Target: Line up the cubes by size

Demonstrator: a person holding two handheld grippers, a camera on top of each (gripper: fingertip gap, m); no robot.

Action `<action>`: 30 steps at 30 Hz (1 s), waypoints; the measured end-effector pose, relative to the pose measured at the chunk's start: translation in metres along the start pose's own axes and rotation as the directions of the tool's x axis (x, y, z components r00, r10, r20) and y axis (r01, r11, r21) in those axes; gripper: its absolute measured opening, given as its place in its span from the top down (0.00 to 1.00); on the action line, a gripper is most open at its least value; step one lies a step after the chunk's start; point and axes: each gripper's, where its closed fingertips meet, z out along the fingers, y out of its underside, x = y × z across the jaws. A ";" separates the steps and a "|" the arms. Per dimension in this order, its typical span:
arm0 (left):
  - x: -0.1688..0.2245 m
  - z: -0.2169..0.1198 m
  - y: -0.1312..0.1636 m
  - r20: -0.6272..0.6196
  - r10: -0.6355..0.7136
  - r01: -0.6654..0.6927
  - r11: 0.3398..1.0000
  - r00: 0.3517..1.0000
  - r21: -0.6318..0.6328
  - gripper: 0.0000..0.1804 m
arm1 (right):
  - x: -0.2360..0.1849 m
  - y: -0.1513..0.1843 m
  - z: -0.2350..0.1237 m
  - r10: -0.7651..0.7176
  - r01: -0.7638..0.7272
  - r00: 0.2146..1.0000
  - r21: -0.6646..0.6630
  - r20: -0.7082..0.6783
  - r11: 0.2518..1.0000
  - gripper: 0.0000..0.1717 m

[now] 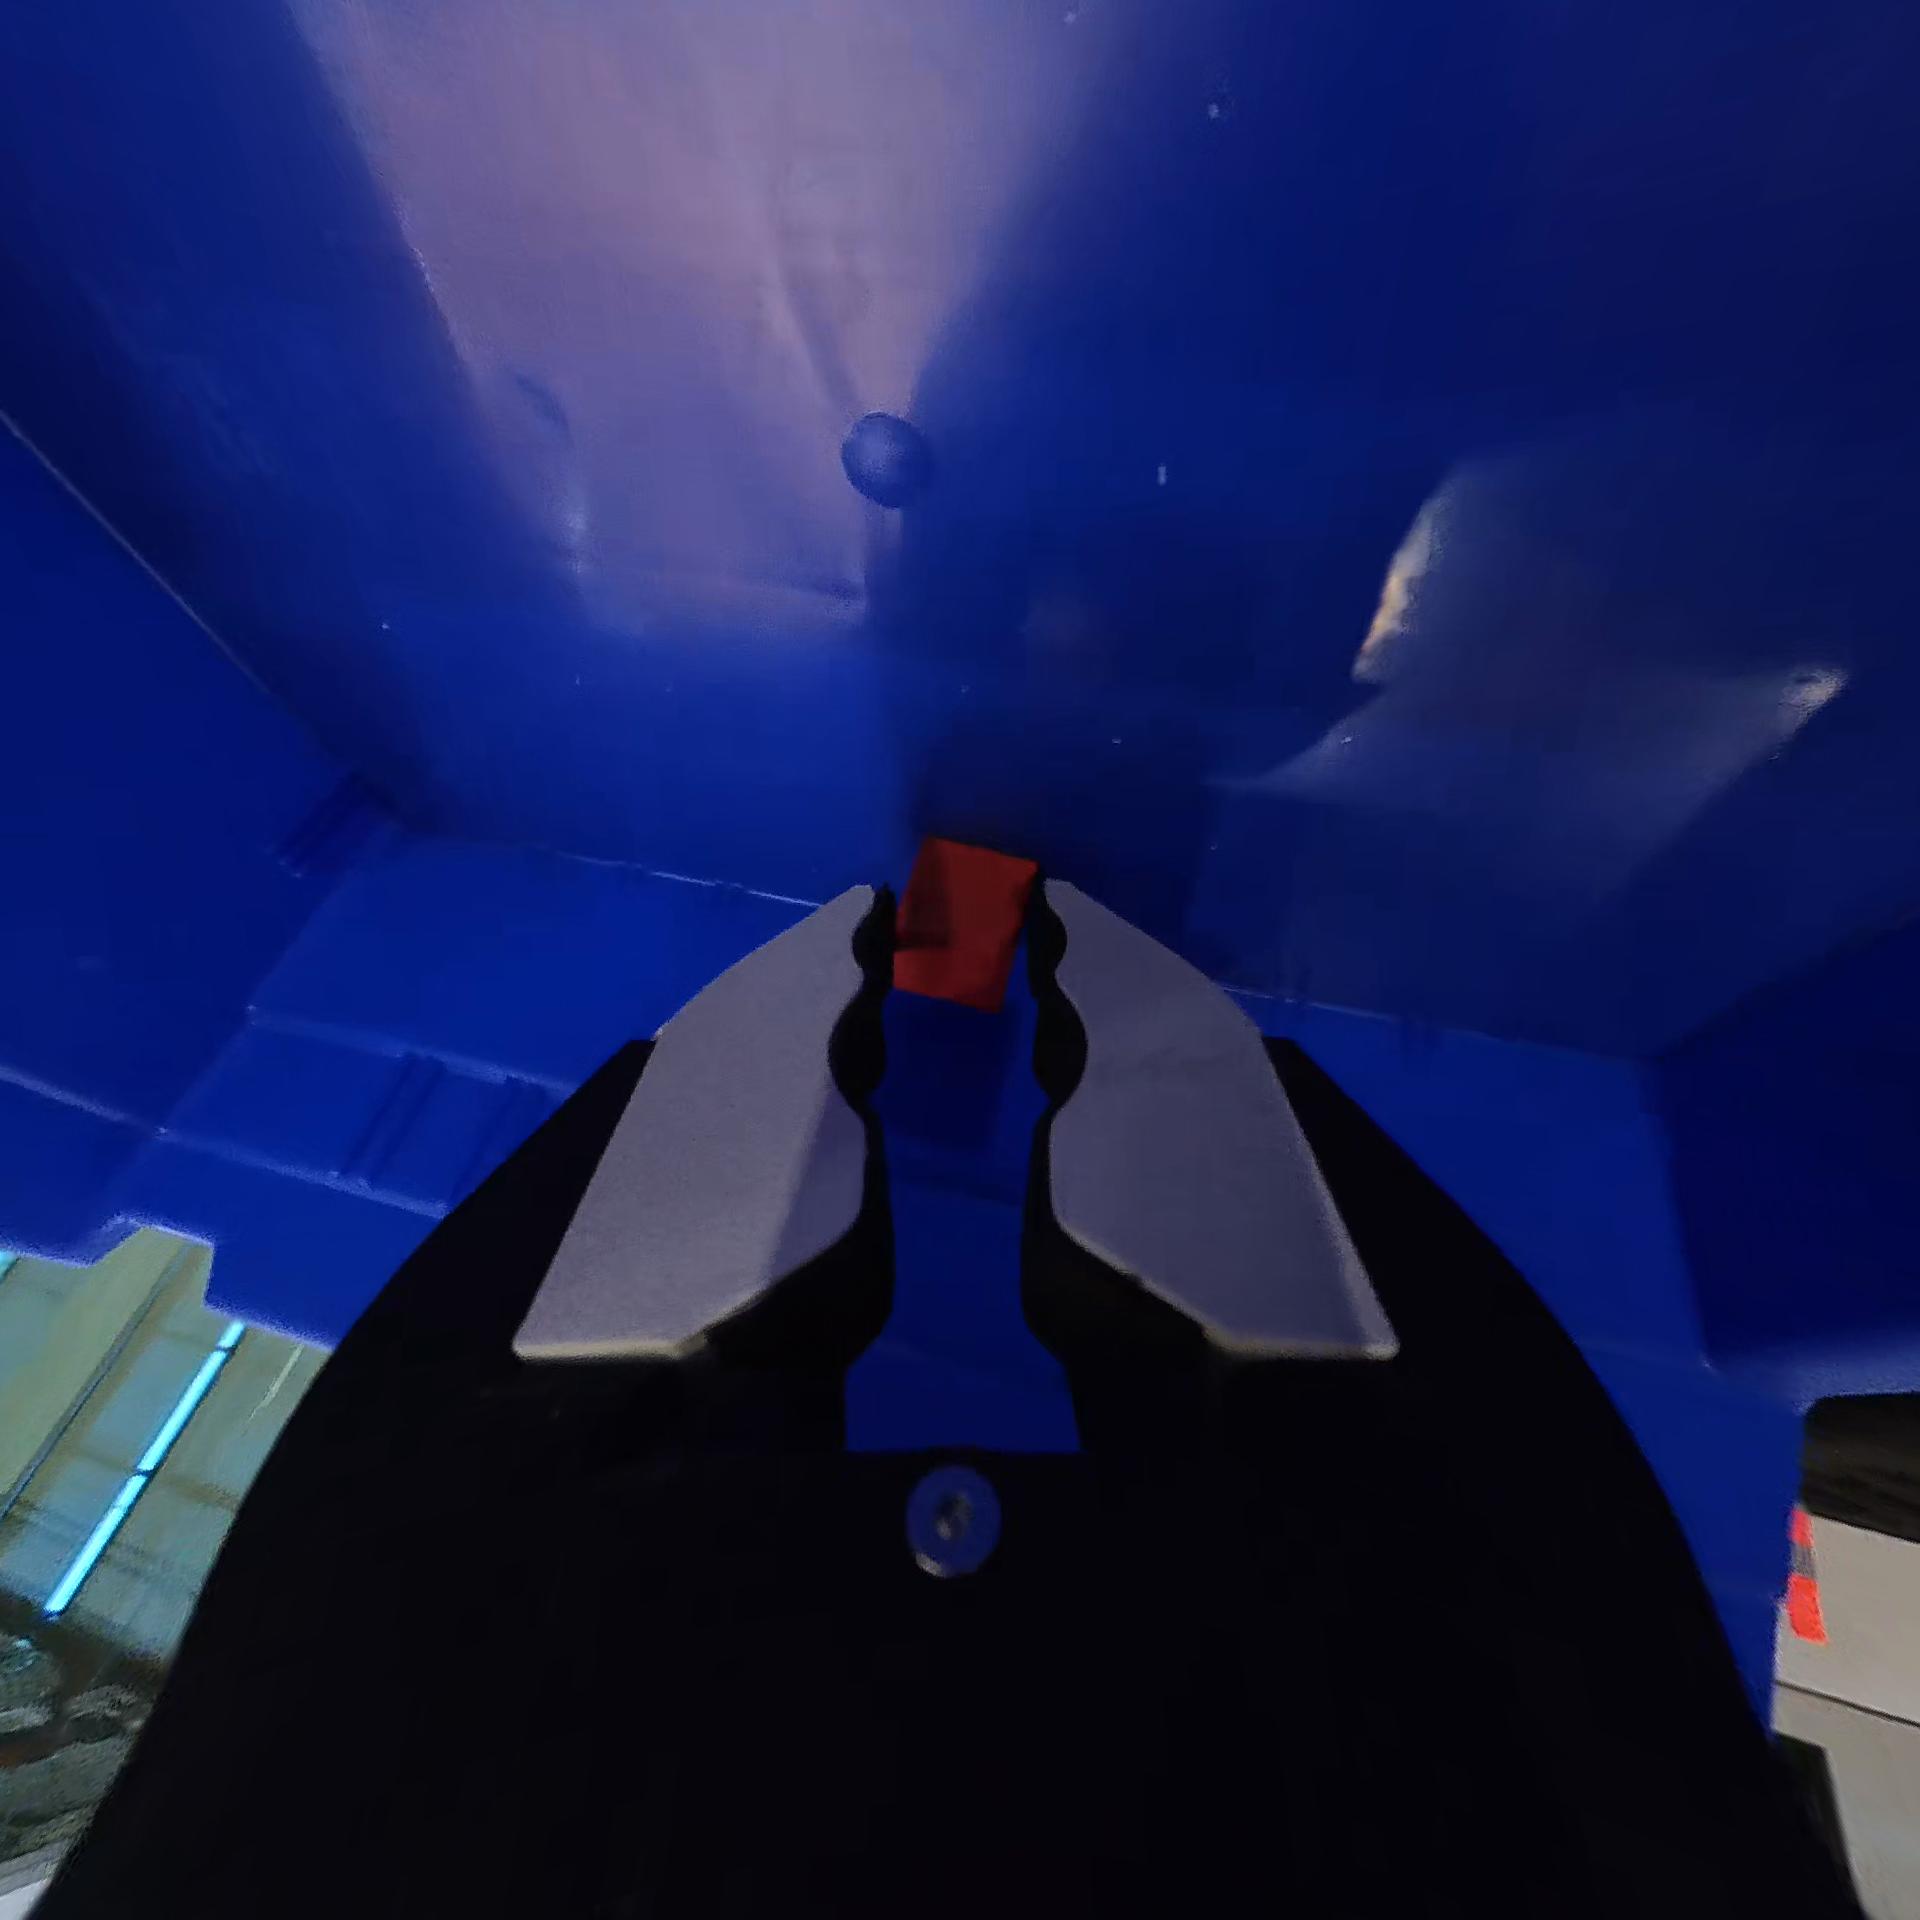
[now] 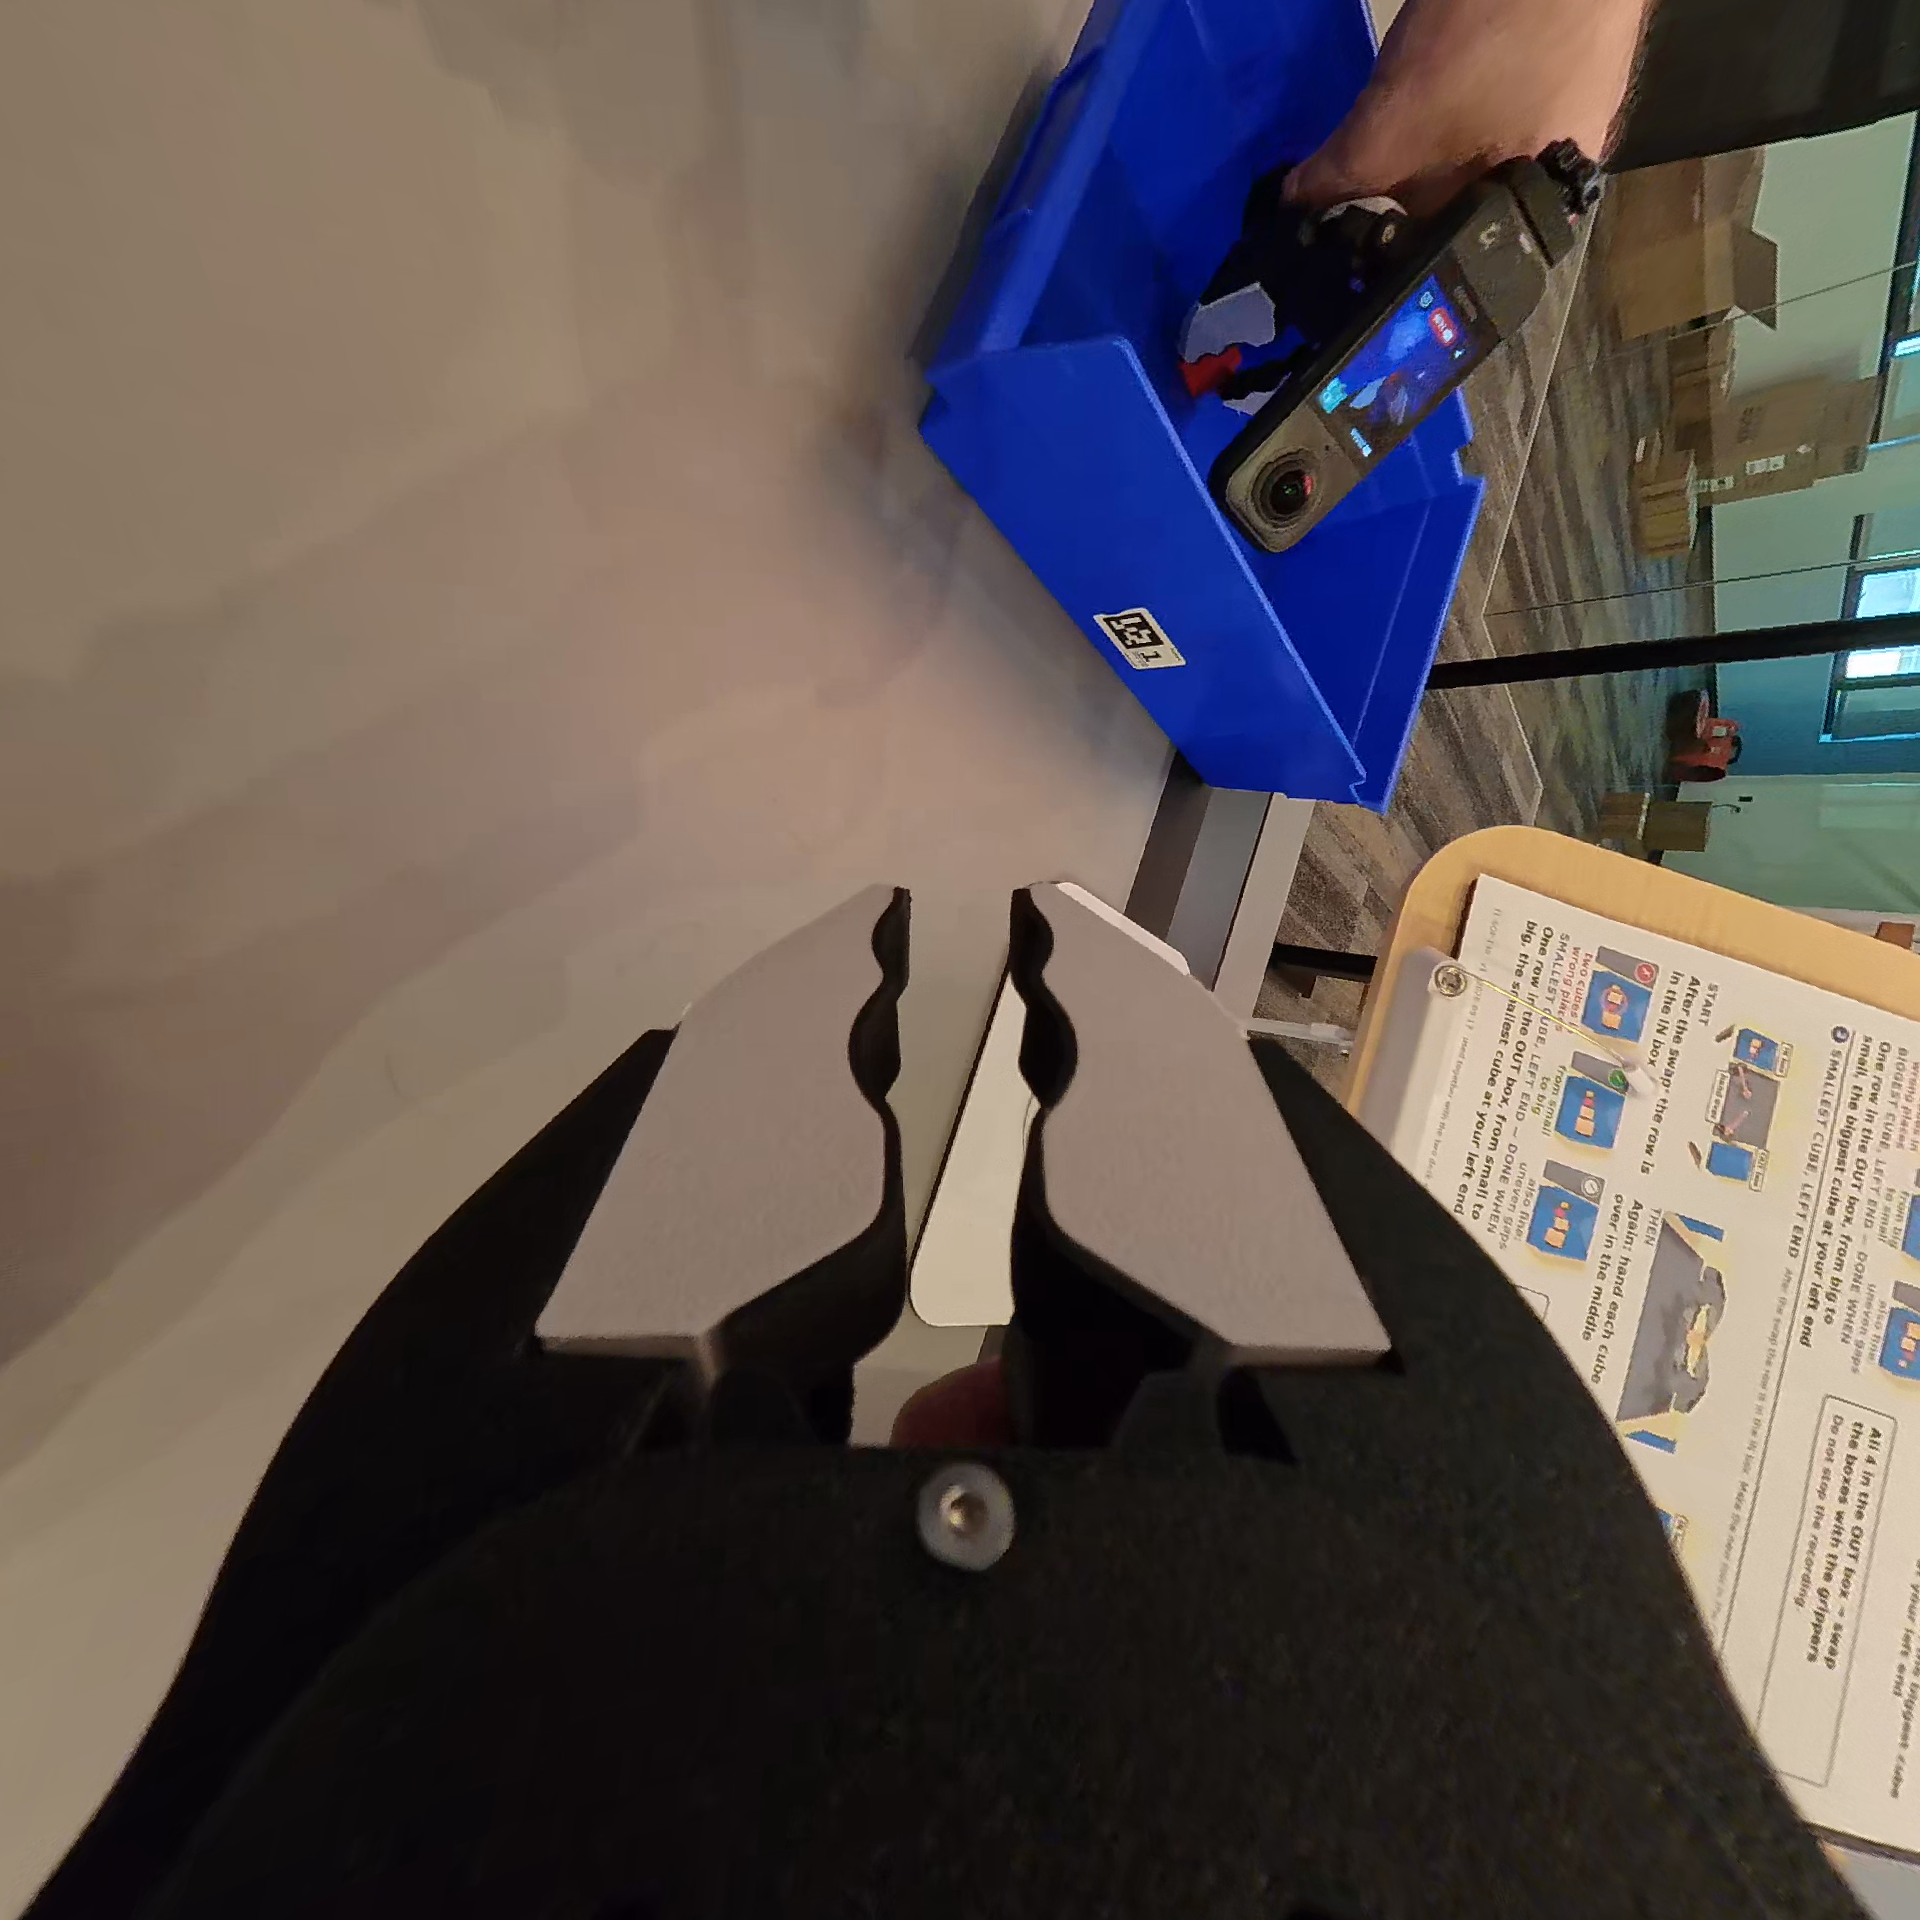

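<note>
Close in, my left gripper (image 1: 961,899) pinches a red cube (image 1: 961,925) at frame centre, both pads on its sides, inside the blue bin (image 1: 468,987). My right gripper (image 2: 961,904) (parted slightly, holding nothing) hovers over the grey table (image 2: 468,623); the bin (image 2: 1195,540) sits upper right.

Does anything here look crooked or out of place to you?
Yes, slightly: the red cube sits skewed between the left gripper's fingertips inside the blue bin, edges not square with them. The right gripper holds nothing over the grey table.
</note>
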 end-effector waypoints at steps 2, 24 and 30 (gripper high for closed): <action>-0.001 -0.002 0.000 0.015 0.007 -0.007 1.000 1.000 -0.002 0.87 | 0.001 0.000 -0.001 0.002 -0.002 1.000 0.002 -0.003 1.000 0.90; 0.034 -0.376 -0.131 0.307 -0.444 -0.254 0.177 0.842 0.951 0.88 | 0.079 -0.043 -0.052 0.330 -0.132 0.903 0.555 -0.273 0.821 0.84; 0.060 -0.412 -0.172 0.420 -0.387 -0.376 0.188 0.821 0.907 0.88 | 0.085 -0.044 -0.067 0.352 -0.106 0.887 0.611 -0.297 0.784 0.83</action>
